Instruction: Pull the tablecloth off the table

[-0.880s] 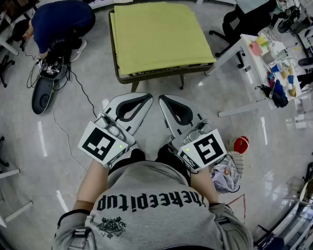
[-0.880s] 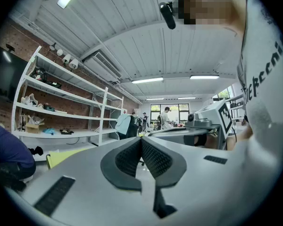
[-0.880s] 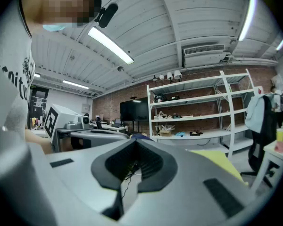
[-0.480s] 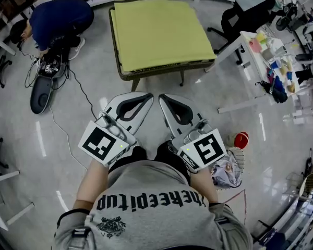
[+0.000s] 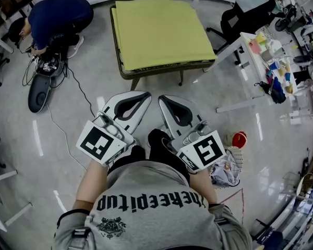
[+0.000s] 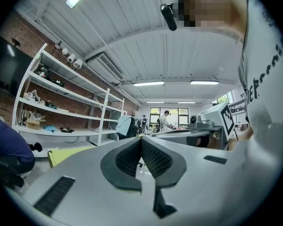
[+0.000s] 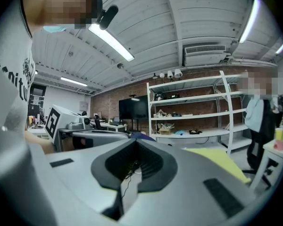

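yellow tablecloth covers the table edge to edge; open floor before left gripper and right gripper, jaws closed, empty.

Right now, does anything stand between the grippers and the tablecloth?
Nothing visible: only floor lies between the left gripper, the right gripper and the table bearing the tablecloth. Both grippers are shut, empty.

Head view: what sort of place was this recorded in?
Probably a lab or workshop space: white metal shelving against a brick wall, a cluttered white desk, and a person crouched over cabled equipment on the polished floor.
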Action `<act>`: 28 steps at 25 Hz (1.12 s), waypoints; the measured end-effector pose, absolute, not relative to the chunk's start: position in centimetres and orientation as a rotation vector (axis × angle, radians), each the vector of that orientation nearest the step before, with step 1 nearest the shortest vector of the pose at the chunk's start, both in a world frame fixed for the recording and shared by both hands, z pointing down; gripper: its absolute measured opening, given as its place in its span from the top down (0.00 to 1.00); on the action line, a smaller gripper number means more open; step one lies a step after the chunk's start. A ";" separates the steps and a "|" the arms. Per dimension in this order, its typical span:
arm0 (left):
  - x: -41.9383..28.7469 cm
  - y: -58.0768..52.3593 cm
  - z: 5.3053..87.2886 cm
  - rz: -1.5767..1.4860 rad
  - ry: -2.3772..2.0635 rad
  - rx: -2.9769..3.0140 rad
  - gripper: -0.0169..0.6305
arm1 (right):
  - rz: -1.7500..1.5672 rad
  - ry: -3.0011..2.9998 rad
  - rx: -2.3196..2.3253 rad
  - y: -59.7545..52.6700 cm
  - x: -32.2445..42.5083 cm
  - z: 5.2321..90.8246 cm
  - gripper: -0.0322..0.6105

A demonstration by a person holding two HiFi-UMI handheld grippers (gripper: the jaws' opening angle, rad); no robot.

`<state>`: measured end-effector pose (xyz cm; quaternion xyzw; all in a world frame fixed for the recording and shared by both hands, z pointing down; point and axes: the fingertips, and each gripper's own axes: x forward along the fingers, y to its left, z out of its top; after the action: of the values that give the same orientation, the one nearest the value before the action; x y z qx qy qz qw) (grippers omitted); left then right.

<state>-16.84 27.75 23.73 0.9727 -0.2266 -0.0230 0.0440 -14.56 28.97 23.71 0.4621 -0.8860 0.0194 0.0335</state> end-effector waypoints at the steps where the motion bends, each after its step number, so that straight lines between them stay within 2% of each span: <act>1: -16.9 27.6 23.8 -0.071 -0.701 2.972 0.95 | 0.064 -2.726 1.423 28.8 -14.5 23.7 0.93; 16: -18.8 18.2 23.9 -0.101 -0.934 2.893 0.95 | 0.076 -2.809 1.249 18.8 -15.3 24.3 0.93; 28: -17.2 8.1 23.1 -0.110 -1.045 2.870 0.95 | 0.093 -2.845 1.139 8.3 -13.6 24.3 0.93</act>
<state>-17.25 8.07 23.05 0.9381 -0.3417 -0.0360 0.0425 -13.65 8.28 24.27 0.3712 -0.9273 0.0302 0.0380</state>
